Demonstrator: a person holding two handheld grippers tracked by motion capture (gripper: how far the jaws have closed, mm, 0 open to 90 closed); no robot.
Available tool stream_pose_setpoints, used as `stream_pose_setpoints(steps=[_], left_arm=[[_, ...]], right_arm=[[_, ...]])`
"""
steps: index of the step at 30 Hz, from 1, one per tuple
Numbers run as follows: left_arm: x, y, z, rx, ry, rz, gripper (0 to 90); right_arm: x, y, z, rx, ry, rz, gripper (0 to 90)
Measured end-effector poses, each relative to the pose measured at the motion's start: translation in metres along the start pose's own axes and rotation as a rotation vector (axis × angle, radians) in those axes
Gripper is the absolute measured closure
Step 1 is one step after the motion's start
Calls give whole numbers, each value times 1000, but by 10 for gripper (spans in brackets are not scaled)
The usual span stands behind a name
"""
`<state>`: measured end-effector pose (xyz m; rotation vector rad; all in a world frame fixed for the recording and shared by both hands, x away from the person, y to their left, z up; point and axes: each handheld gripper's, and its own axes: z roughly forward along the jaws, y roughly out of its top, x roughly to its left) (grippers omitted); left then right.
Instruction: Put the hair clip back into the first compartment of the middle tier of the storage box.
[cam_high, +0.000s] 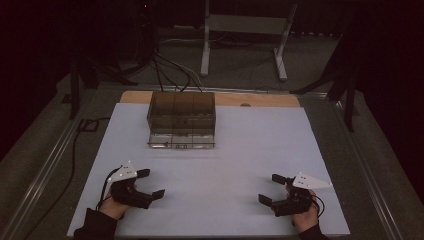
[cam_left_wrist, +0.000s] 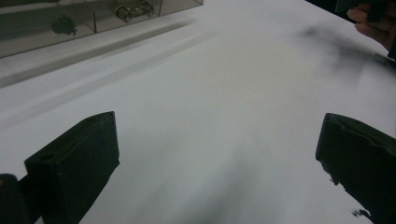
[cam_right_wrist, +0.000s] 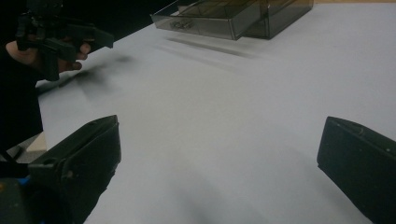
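Observation:
A smoky transparent drawer box (cam_high: 181, 116) stands at the far middle of the white table sheet (cam_high: 235, 150), its bottom drawer (cam_high: 180, 142) pulled out toward me. That drawer (cam_right_wrist: 205, 21) holds a small metal clip-like part (cam_left_wrist: 133, 9). My left gripper (cam_high: 150, 184) rests near the front left, jaws wide apart with bare sheet between them. Over at the front right my right gripper (cam_high: 272, 188) is open too and holds nothing. Both point inward across the sheet. The other hand's gripper (cam_right_wrist: 60, 35) is visible far off in the right gripper view.
A wooden board edge (cam_high: 260, 99) shows behind the sheet. Metal rails (cam_high: 45, 165) frame the table on both sides. Cables (cam_high: 170, 70) and a white stand (cam_high: 245, 35) lie on the dark floor beyond.

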<state>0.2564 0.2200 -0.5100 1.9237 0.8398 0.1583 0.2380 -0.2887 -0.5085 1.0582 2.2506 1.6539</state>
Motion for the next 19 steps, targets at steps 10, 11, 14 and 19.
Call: stream_pose_setpoints(steps=[10, 11, 14, 19], left_arm=[[-3, -11, -14, -15, 11, 24, 6], [-4, -12, -15, -17, 15, 27, 6], [-4, -14, -17, -18, 26, 38, 6], [-5, -15, -17, -15, 35, 54, 6]], right_arm=[[0, 0, 0, 2, 0, 0, 0], [0, 0, 0, 3, -1, 0, 0], [0, 0, 1, 4, 1, 0, 0], [0, 0, 1, 5, 1, -2, 0]])
